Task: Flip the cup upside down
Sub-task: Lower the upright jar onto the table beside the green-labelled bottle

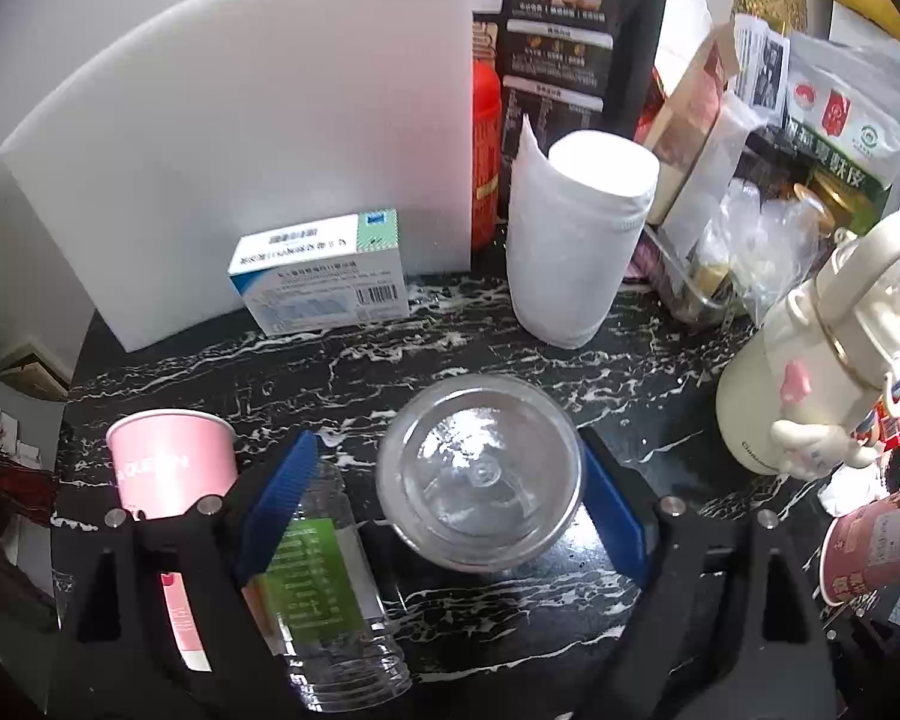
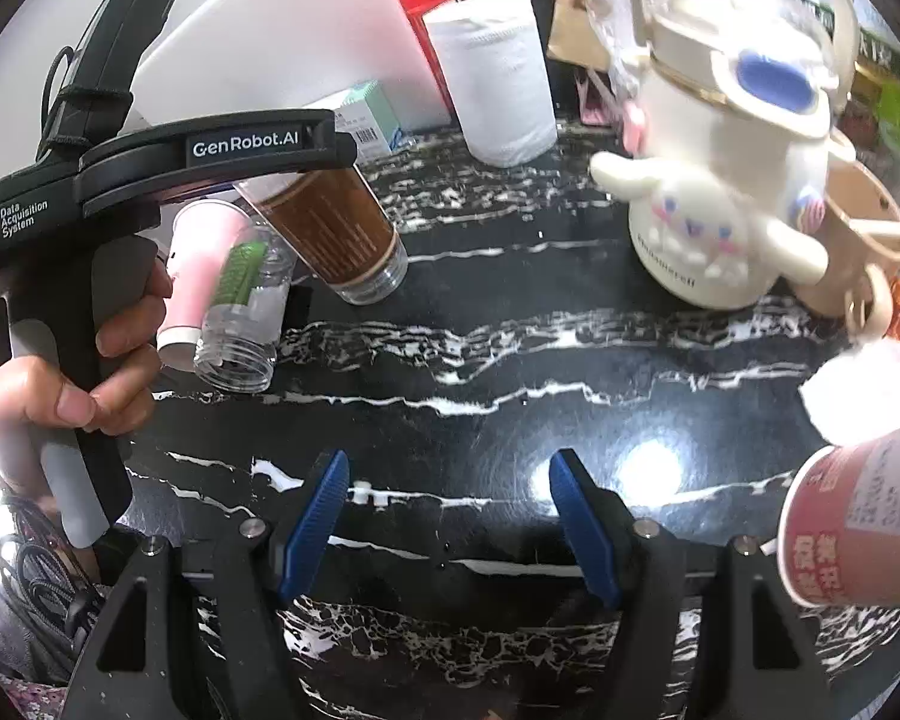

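A clear glass cup [image 1: 480, 474] stands on the black marble table, seen from above between the two blue fingers of my left gripper [image 1: 450, 498]. The jaws stand wide open around it; the right finger is close to the glass and the left finger is apart from it. In the right wrist view the same cup [image 2: 336, 234], with a brown band, stands under the left gripper's black body, tilted in the fisheye. My right gripper [image 2: 450, 516] is open and empty above bare table.
A lying clear plastic bottle [image 1: 324, 588] and a pink paper cup [image 1: 171, 462] sit left of the glass. A medicine box [image 1: 321, 273], white cutting board [image 1: 258, 120], paper roll [image 1: 576, 240], cream character bottle [image 2: 726, 192] and red paper cup [image 2: 858, 516] ring the table.
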The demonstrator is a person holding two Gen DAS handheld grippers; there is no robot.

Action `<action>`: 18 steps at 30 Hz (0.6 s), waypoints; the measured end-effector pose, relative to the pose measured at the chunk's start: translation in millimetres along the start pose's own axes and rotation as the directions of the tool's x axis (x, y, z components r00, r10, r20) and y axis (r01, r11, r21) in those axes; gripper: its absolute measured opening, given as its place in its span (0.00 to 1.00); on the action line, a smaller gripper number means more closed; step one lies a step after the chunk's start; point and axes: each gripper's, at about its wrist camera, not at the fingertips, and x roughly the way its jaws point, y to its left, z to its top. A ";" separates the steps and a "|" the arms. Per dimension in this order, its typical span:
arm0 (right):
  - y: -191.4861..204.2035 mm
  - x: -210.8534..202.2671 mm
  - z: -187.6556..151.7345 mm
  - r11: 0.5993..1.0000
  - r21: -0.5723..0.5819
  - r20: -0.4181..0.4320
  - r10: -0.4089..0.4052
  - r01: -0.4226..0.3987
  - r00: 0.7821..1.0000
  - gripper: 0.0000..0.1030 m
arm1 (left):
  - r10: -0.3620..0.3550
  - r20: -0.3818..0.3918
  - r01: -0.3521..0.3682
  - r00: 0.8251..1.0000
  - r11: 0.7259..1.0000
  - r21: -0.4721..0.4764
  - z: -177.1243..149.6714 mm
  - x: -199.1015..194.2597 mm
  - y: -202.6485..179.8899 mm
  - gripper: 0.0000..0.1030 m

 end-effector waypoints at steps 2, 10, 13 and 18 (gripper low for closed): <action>4.2 -5.3 3.3 1.000 -0.017 0.019 -0.010 0.011 1.000 0.68 | 0.005 0.017 -0.005 1.000 1.000 -0.008 1.0 -8.5 4.3 0.82; 27.7 -28.1 24.5 0.993 -0.106 0.101 -0.048 0.058 0.994 0.70 | 0.070 0.099 -0.065 0.993 0.997 -0.046 1.0 -61.5 34.5 0.86; 37.6 -32.0 32.8 0.989 -0.129 0.124 -0.051 0.068 0.991 0.71 | 0.093 0.126 -0.086 0.988 0.995 -0.057 0.8 -79.7 47.2 0.89; 51.6 -35.0 44.9 0.985 -0.161 0.146 -0.044 0.067 0.988 0.71 | 0.124 0.142 -0.113 0.982 0.990 -0.081 -3.2 -103.3 70.3 0.89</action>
